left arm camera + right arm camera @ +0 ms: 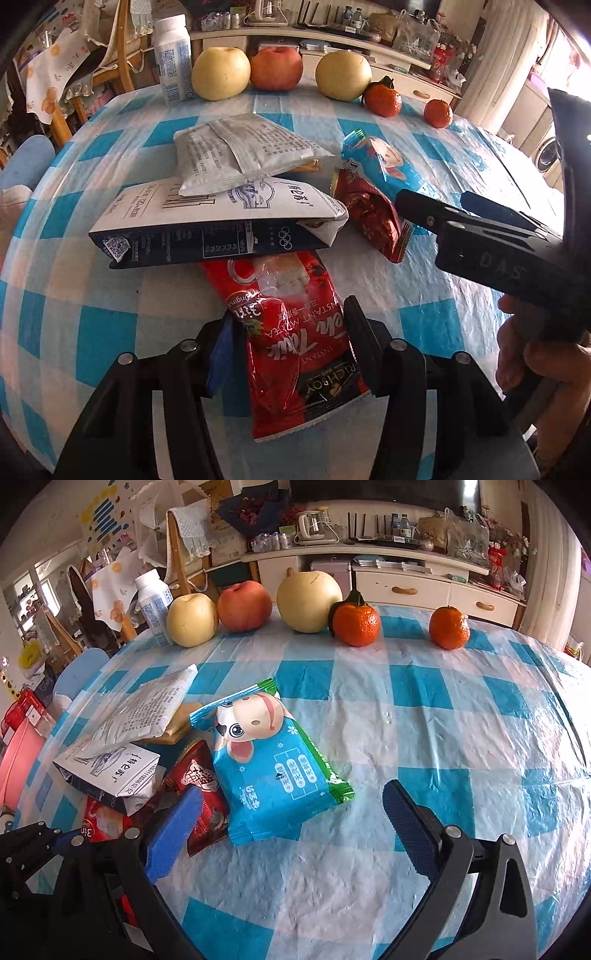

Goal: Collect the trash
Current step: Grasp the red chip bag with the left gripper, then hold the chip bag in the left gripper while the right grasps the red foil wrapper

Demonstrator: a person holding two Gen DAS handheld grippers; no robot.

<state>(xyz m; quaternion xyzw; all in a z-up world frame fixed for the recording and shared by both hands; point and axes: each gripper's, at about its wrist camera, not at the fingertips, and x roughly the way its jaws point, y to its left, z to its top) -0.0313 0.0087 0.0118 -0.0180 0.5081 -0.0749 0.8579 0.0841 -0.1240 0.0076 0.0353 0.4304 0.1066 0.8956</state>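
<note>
My left gripper [291,343] is shut on a crumpled red milk tea packet [291,295], which lies on the checked tablecloth [92,314]. Just beyond it are a white and navy milk carton [221,225], a silver pouch [243,151] on top of the carton, a dark red wrapper [373,218] and a blue wipes pack [384,158]. My right gripper [291,830] is open, low over the cloth. The blue wipes pack [273,775] lies just ahead between its fingers, untouched. Its left pad [173,834] hangs over the dark red wrapper [199,786].
Two pears [310,602], an apple [243,605], two tangerines [356,624] and a white bottle [153,605] line the table's far edge. A pink bin [14,760] stands off the left side. A hand [535,350] holds the right gripper.
</note>
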